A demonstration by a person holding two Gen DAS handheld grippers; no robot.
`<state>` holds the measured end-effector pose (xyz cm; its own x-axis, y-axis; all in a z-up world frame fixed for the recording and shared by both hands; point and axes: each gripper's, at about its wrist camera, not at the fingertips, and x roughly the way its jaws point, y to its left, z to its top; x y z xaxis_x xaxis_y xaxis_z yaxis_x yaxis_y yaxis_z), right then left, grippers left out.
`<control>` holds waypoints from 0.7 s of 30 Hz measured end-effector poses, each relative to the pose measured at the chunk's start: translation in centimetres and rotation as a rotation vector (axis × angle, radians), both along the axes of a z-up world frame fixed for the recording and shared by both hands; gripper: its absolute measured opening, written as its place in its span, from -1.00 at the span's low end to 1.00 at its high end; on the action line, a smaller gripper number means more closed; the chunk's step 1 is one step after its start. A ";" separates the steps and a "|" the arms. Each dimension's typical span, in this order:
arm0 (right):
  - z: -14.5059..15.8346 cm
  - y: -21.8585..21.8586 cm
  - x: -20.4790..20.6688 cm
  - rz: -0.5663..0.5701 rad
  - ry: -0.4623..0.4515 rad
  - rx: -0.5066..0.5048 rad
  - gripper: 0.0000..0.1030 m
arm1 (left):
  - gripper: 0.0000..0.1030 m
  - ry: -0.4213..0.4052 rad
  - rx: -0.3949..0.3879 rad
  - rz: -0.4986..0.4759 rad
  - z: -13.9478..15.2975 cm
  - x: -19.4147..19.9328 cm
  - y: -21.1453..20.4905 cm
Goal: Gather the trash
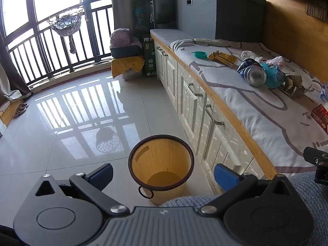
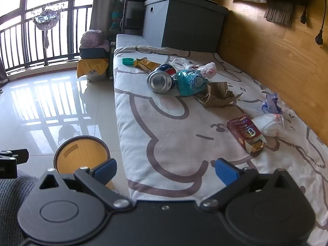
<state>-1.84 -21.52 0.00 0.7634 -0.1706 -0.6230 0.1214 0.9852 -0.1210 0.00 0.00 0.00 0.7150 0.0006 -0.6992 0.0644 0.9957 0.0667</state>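
Trash lies scattered over the cartoon-print sheet (image 2: 174, 127) on the long cushioned bench. In the middle of the heap a silver can (image 2: 160, 82) lies on its side with its base facing us, touching a crumpled teal wrapper (image 2: 189, 83) on its right. Torn brown cardboard (image 2: 217, 96) sits just right of that wrapper, and white plastic bags (image 2: 207, 68) bunch up behind. Farther back, a yellow carton (image 2: 146, 64) lies flat with a small green lid (image 2: 128, 61) just to its left. Nearer on the right, a red box (image 2: 245, 132) lies open-ended, a white wad of plastic (image 2: 268, 124) touching its far side, and a blue scrap (image 2: 271, 102) sits near the wooden wall.

Down on the tiled floor (image 1: 71, 127), a yellow wastebasket (image 1: 162, 164) with a dark rim stands upright against the white cabinet fronts (image 1: 196, 110).

The left gripper (image 1: 163, 174) hangs over the basket, jaws spread wide, nothing in them. The right gripper (image 2: 166, 171) hovers over the near sheet, jaws equally wide and bare.
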 end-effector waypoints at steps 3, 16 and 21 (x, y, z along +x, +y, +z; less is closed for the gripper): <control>0.0 0.0 0.0 0.000 0.000 -0.002 1.00 | 1.00 -0.001 0.002 0.000 0.0 0.0 0.0; 0.0 0.1 0.0 0.000 0.000 -0.003 1.00 | 1.00 -0.002 0.000 0.000 0.0 0.0 0.0; -0.1 0.0 0.1 -0.001 0.001 -0.003 1.00 | 1.00 -0.003 0.000 0.000 0.0 0.0 0.0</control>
<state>-1.78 -21.47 -0.07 0.7626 -0.1726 -0.6234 0.1218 0.9848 -0.1238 -0.01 0.00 0.00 0.7169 0.0003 -0.6972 0.0646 0.9957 0.0669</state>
